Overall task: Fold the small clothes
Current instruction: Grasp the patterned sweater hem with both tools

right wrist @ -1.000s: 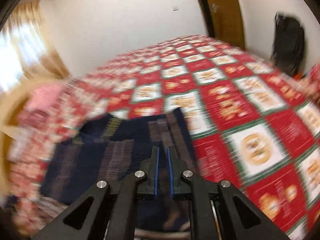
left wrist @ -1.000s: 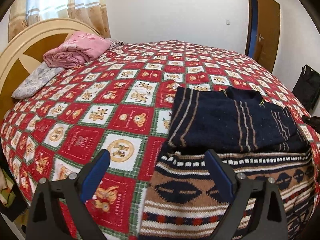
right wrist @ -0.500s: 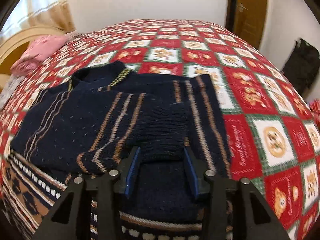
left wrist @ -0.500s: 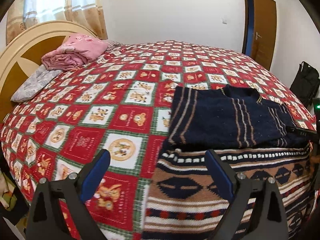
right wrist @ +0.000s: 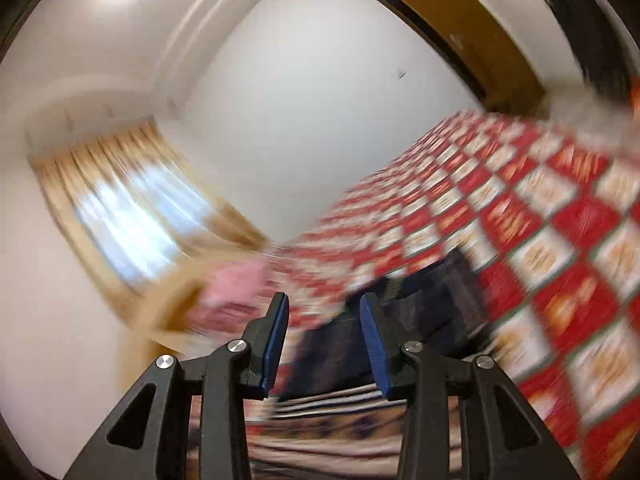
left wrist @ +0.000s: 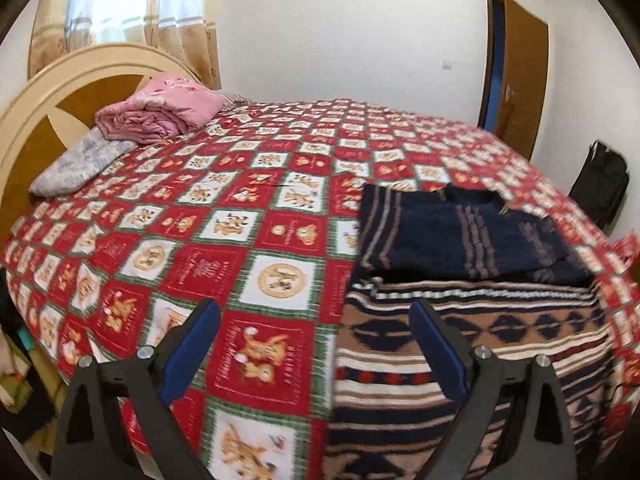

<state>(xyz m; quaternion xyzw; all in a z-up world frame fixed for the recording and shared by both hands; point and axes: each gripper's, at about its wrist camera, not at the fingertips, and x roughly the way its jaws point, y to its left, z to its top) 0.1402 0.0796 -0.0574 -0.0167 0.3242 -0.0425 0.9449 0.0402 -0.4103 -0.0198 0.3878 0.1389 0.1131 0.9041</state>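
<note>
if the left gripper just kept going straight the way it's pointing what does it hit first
Probably the red bear-print bedspread, close beside the left edge of the patterned sweater. The left gripper is open and angled down at the bed; depth is hard to judge.

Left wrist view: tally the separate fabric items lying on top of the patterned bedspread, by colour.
Navy striped sweater: 1
Brown patterned knit: 1
Pink folded blanket: 1
Grey floral pillow: 1
Total: 4
</note>
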